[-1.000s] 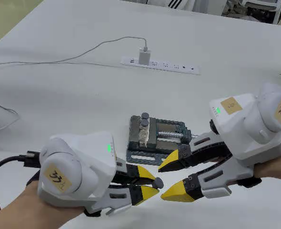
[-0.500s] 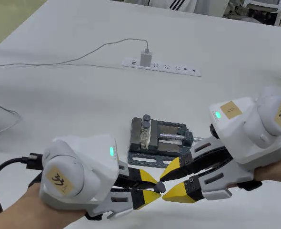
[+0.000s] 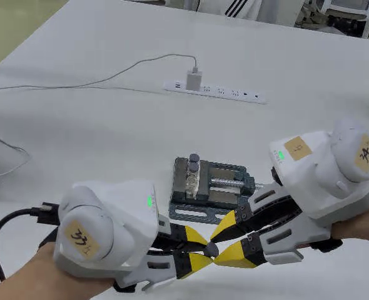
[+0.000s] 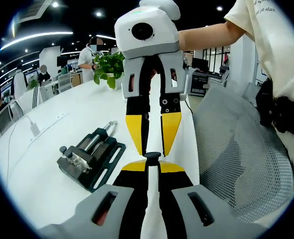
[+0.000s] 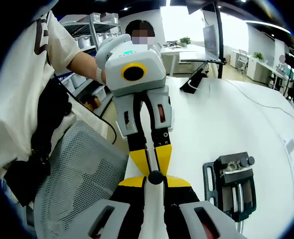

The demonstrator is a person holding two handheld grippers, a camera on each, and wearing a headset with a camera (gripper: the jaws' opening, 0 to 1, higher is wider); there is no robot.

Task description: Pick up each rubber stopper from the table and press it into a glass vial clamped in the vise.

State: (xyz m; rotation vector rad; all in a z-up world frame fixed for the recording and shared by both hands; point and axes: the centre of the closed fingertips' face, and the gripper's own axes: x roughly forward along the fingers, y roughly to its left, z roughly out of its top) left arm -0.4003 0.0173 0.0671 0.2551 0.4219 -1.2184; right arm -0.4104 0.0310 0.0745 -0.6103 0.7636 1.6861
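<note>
**Stopper gripped at the table's edge, vise just beyond**

The left gripper has its yellow jaws clamped on the dark rubber stopper, low over the near edge of the white table. The right gripper meets it nose to nose, jaws apart, tips flanking that stopper. Just beyond them sits the vise, with a glass vial upright in it, dark-capped. Farther back lies a power strip, with a charger plugged in.

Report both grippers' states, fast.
Left gripper: shut on the rubber stopper.
Right gripper: jaws around the same rubber stopper; whether it grips cannot be told.
</note>
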